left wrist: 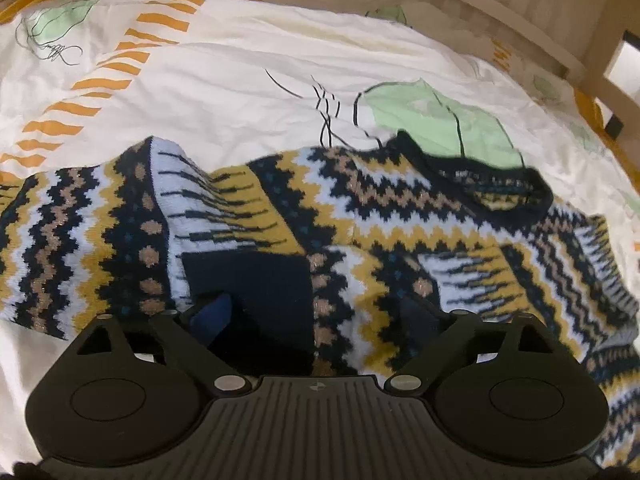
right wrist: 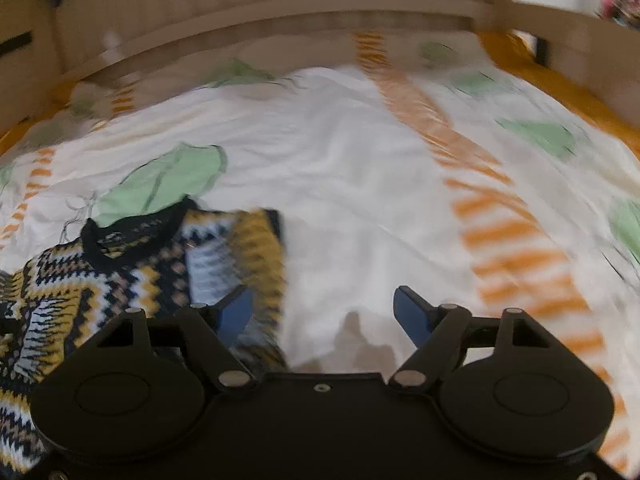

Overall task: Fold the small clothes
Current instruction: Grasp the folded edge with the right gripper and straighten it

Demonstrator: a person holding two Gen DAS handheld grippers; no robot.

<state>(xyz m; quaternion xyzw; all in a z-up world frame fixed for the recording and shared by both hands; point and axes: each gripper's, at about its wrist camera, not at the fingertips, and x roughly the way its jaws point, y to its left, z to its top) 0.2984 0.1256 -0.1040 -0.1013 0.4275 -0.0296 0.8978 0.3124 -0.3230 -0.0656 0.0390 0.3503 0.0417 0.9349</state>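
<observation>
A small knitted sweater (left wrist: 360, 216) with navy, yellow, white and tan zigzags lies spread on the bed, its navy neckline (left wrist: 492, 178) toward the far right. One sleeve is folded in over the body and ends in a navy cuff (left wrist: 248, 280). My left gripper (left wrist: 316, 316) hovers over that cuff with its jaws wide and the pads clear of the knit. In the right wrist view the sweater (right wrist: 120, 276) fills the lower left. My right gripper (right wrist: 324, 314) is open beside the sweater's right edge, with only bare sheet between its fingers.
The bedsheet (left wrist: 224, 80) is white with orange dashes and green leaves, and it is slightly wrinkled. A wooden bed rail (right wrist: 280, 12) runs along the far side, with another rail (left wrist: 520, 12) at the upper right. The right wrist view is blurred.
</observation>
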